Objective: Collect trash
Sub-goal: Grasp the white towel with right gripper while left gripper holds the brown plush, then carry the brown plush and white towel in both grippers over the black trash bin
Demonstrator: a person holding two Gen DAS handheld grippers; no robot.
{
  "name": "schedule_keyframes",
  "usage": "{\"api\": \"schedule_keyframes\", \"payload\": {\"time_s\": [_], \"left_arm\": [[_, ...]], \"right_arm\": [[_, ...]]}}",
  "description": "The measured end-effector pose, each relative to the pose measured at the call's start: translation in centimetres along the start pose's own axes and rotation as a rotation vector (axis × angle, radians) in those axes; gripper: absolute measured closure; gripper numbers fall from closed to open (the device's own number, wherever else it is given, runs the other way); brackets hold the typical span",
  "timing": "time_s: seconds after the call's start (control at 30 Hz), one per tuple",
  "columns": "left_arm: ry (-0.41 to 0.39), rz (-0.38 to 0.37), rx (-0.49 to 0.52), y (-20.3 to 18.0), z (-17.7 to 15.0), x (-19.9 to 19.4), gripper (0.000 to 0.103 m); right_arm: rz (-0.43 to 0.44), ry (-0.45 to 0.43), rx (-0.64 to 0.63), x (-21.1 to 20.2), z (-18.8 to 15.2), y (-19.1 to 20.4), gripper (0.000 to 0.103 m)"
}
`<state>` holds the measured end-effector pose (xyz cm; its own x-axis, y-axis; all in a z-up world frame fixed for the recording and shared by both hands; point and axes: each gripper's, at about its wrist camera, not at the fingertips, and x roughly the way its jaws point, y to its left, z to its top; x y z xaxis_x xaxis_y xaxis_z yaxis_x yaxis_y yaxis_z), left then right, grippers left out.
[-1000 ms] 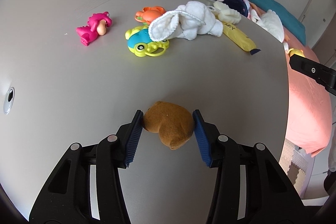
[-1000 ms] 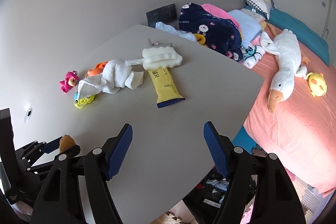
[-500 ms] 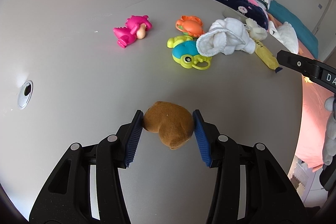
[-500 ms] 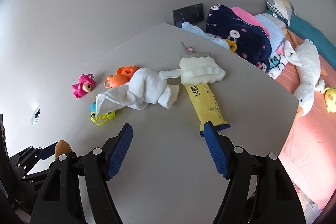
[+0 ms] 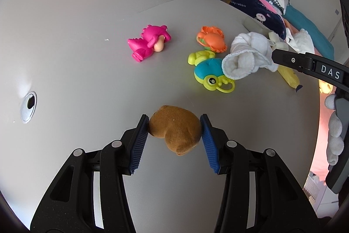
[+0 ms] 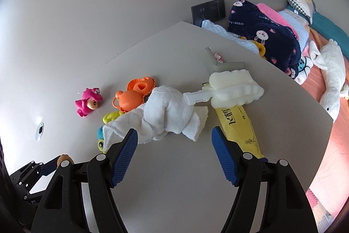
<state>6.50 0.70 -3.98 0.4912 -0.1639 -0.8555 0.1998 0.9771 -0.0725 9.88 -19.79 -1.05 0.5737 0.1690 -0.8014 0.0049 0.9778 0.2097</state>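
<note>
My left gripper (image 5: 174,121) is shut on a brown plush lump (image 5: 176,129) and holds it just above the grey table (image 5: 87,80). My right gripper (image 6: 174,137) is open and empty, low over the table just in front of a crumpled white cloth (image 6: 168,115). The cloth (image 5: 248,56) partly covers a blue and yellow toy (image 5: 209,75). A yellow wrapper (image 6: 237,128) lies beside the right finger (image 6: 222,154), under a white foam brush (image 6: 233,88). The left gripper also shows at the lower left of the right wrist view (image 6: 59,162).
A pink toy (image 5: 150,42) and an orange toy (image 5: 212,38) lie on the table. A cable hole (image 5: 29,103) sits at the left. The table edge runs along the right, with a bed (image 6: 322,84), blankets and a white plush goose (image 6: 331,71) beyond it.
The right gripper has moved forward toward the white cloth and yellow wrapper. The left gripper has swung left, still holding the brown plush lump.
</note>
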Motion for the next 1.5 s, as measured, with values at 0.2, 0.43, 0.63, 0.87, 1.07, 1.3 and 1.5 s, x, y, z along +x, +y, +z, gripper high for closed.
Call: {"api": "schedule_keyframes", "payload": {"time_s": [0.2, 0.43, 0.63, 0.87, 1.07, 1.3, 1.5], "left_arm": [[0.006, -0.006, 0.010, 0.0, 0.7, 0.5, 0.055], [0.010, -0.005, -0.002, 0.4, 0.8, 0.9, 0.055], [0.015, -0.003, -0.014, 0.8, 0.7, 1.2, 0.055], [0.009, -0.008, -0.020, 0.8, 0.6, 1.1, 0.055], [-0.007, -0.016, -0.016, 0.7, 0.5, 0.4, 0.055], [-0.040, -0.027, -0.003, 0.1, 0.2, -1.1, 0.055], [-0.067, -0.042, 0.017, -0.9, -0.2, -2.6, 0.055]], "right_arm": [[0.025, 0.006, 0.011, 1.3, 0.9, 0.6, 0.032], [0.009, 0.020, 0.001, 3.1, 1.6, 0.9, 0.036], [0.032, 0.060, 0.032, 4.8, 1.3, 0.2, 0.049], [0.055, 0.047, 0.013, 4.2, 1.4, 0.5, 0.071], [0.071, 0.034, -0.008, 3.0, 1.0, 1.3, 0.074], [0.069, -0.009, -0.032, -0.1, 0.5, 2.1, 0.074], [0.061, -0.037, -0.025, -2.6, -0.4, 1.6, 0.074]]}}
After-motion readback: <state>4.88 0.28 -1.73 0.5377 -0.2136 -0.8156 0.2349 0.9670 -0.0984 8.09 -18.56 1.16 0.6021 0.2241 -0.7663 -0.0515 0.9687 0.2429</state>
